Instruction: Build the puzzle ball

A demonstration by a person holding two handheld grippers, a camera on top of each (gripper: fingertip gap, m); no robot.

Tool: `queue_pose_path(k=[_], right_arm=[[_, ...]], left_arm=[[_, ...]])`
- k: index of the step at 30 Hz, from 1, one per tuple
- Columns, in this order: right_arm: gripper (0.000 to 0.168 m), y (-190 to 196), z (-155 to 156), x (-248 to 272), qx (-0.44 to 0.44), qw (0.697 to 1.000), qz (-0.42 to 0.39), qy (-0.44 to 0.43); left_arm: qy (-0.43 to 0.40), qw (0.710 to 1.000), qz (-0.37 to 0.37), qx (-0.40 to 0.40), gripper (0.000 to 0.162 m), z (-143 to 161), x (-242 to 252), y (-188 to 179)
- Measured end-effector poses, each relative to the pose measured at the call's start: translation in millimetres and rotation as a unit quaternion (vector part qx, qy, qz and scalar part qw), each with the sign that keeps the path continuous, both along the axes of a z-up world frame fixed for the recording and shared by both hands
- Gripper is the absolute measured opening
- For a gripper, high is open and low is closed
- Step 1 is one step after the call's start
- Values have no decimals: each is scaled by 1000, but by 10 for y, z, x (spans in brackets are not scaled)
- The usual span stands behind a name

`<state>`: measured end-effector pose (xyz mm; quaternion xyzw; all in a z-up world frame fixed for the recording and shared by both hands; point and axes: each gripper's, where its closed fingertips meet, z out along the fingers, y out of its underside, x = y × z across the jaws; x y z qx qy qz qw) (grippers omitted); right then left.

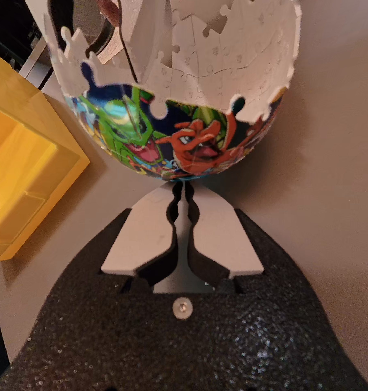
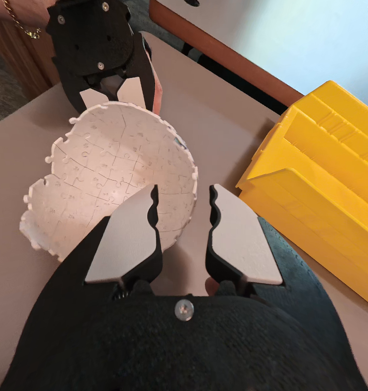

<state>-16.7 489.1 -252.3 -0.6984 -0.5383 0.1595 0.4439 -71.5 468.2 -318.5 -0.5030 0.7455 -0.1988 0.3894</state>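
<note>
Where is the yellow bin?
The yellow bin sits on the table's right side in the right wrist view, beside the puzzle ball.

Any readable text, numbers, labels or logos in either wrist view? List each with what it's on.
Nothing is legible enough to quote.
Puzzle ball, white inner faces of the pieces: small dark marks, too small and blurred to read.
Puzzle ball, printed outer side: cartoon artwork only, no words visible.
Yellow bin: no writing visible.
Left gripper and right gripper: no markings visible.
</note>
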Motion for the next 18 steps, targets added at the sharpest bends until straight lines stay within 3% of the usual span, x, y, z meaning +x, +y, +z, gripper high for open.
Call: queue_pose_path(k=[10,12,18], right_arm=[[72,25,688,475,60,989,-94,99],[79,-28,742,574,70,985,-120,98],[80,-464,752,676,71,980,-162,97]], left_arm=[[0,1000,4,0,5,3,1,12],[-1,1000,6,3,6,7,0,17],[12,1000,29,-1,27,155,-233,80]])
